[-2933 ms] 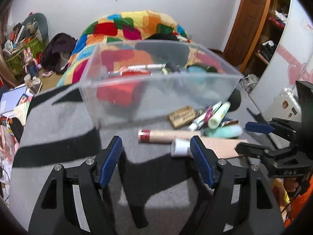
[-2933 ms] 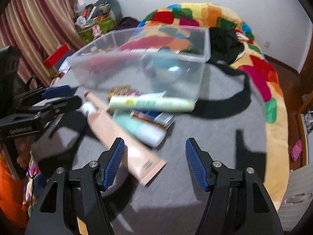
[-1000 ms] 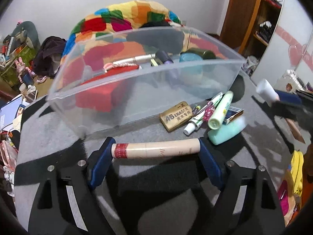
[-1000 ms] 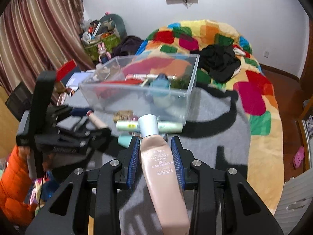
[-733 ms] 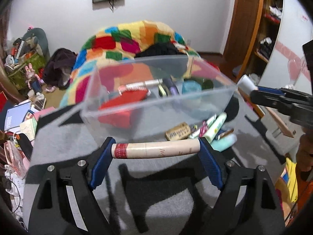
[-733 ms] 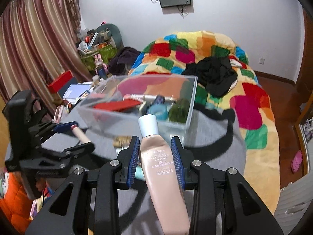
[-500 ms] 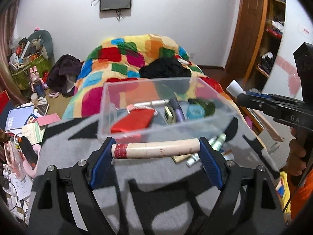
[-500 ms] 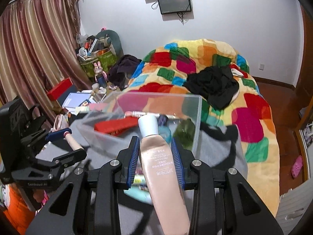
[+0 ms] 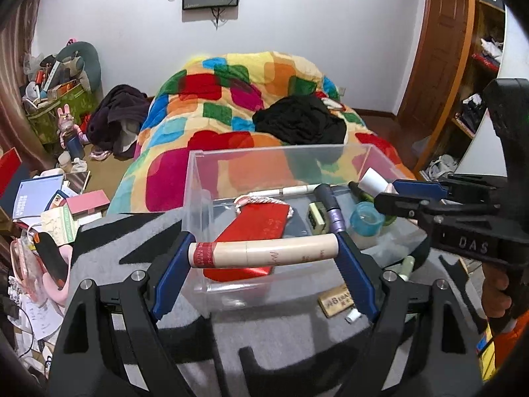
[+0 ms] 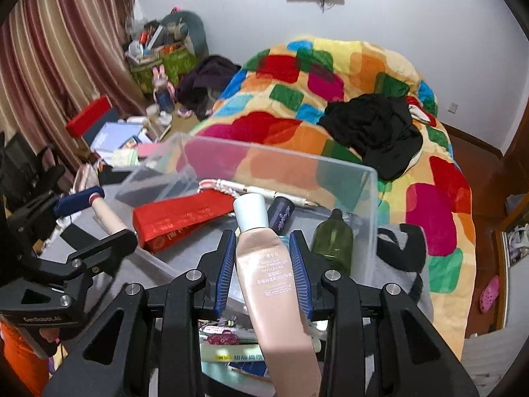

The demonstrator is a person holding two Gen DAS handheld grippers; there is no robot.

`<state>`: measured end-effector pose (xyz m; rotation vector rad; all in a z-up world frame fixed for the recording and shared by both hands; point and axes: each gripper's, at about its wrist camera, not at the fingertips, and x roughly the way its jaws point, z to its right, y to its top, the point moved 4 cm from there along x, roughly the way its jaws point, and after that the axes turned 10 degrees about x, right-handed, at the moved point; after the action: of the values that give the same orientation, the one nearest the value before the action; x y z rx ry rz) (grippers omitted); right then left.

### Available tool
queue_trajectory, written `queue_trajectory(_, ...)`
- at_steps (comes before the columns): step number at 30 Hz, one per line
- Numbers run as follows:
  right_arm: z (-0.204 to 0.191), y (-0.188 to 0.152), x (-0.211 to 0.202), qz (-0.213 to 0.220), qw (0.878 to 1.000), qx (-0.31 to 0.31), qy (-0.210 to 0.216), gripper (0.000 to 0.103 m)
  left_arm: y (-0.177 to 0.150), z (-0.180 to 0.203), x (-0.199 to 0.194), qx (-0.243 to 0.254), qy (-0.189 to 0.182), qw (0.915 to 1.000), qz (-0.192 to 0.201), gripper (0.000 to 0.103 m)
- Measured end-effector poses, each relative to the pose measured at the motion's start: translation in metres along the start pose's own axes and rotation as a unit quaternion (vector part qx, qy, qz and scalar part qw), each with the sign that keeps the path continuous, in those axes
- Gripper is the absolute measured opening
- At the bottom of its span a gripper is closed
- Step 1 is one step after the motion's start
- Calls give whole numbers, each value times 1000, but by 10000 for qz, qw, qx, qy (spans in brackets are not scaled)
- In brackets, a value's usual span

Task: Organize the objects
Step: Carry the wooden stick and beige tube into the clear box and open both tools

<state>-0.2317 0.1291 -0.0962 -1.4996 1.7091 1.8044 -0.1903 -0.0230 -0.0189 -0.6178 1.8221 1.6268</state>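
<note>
Clear plastic box (image 9: 198, 198) sits below both loads: the left gripper (image 9: 263, 256) pinches a beige stick (image 9: 264, 254) only by its ends, so it could pop out. The right gripper (image 10: 264, 264), jaws narrow on a pink tube (image 10: 264, 264), may clip the left gripper's load.

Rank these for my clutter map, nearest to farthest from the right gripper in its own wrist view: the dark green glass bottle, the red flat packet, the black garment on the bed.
1. Dark green glass bottle: in the clear bin, just right of the right gripper.
2. Red flat packet: in the bin, farther left.
3. Black garment: on the bed, beyond the bin.
</note>
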Motion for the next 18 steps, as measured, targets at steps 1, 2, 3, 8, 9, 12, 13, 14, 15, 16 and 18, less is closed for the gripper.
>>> queue_trajectory(1, -2, -1, 4, -55, 9999, -76, -34, 31, 0, -1, 4, 0, -3, 10000, -40, 84)
queue_trajectory(2, -4, -1, 7, -84, 9999, -129, -59, 31, 0, -1, 7, -5, -2, 10000, -74, 84)
queue_trajectory(3, -5, -2, 9, -120, 9997, -183, -77, 31, 0, -1, 10, -8, -11, 9999, -106, 84)
queue_trajectory(8, -9, -1, 14, -221, 9993, -284, -130, 30, -2, 5, 16, 60, -52, 9996, -268, 84)
queue_trajectory(9, -10, -1, 12, -201, 9992, -303, -151, 30, -2, 6, 14, 88, -39, 9996, -255, 85)
queue_trajectory(12, -14, -3, -1, -27, 9989, -430, -191, 31, -2, 8, 8, 117, -10, 9998, -189, 85)
queue_trajectory(13, -15, -3, -4, 14, 9988, -456, -187, 31, -2, 9, 5, 110, -21, 9998, -162, 85)
queue_trajectory(14, -15, -4, -8, 60, 9987, -472, -178, 31, -1, 9, 2, 105, -31, 9999, -134, 86)
queue_trajectory(15, -15, -5, -15, 134, 9986, -482, -165, 31, -1, 9, -1, 102, -32, 9999, -103, 87)
queue_trajectory(16, -15, -7, -20, 186, 9986, -474, -143, 31, -1, 10, -5, 110, -22, 9999, -60, 88)
queue_trajectory(18, -14, -9, -28, 262, 9987, -437, -92, 31, 1, 11, -12, 124, -3, 9999, 11, 91)
